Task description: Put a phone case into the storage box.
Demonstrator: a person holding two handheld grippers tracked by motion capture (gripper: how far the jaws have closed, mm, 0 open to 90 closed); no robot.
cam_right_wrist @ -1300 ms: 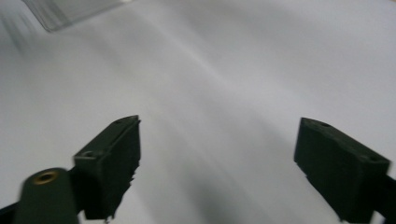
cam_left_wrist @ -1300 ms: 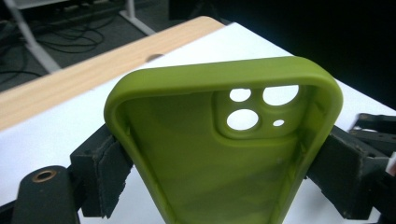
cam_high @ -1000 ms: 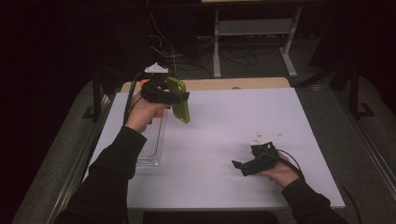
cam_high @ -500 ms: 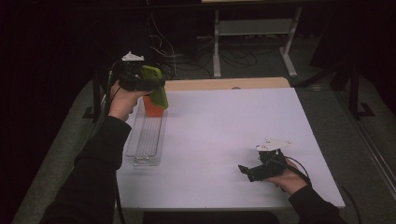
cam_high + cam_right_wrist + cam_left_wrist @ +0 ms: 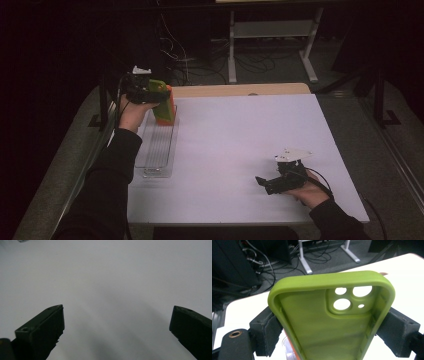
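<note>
My left gripper [image 5: 150, 92] is shut on a green phone case [image 5: 159, 88] at the table's far left corner. In the left gripper view its pads [image 5: 265, 332] press the two long edges of the green phone case [image 5: 332, 322], whose open inside and camera holes face the camera. Just below the case is an orange piece [image 5: 166, 111], at the far end of a clear ribbed rack [image 5: 157, 150]; I cannot tell whether the two touch. My right gripper [image 5: 265, 184] rests low near the front right of the table. Its jaws stand wide apart over bare white table [image 5: 117, 290].
The white table top [image 5: 240, 145] has a wooden strip [image 5: 240, 90] along its far edge. Beyond it are a metal stand [image 5: 270, 45] and cables on a dark floor. The rack lies along the left edge.
My left hand has carried the green case from the middle left of the table back to the far left corner and lower, over the rack's far end. The right hand has barely moved.
</note>
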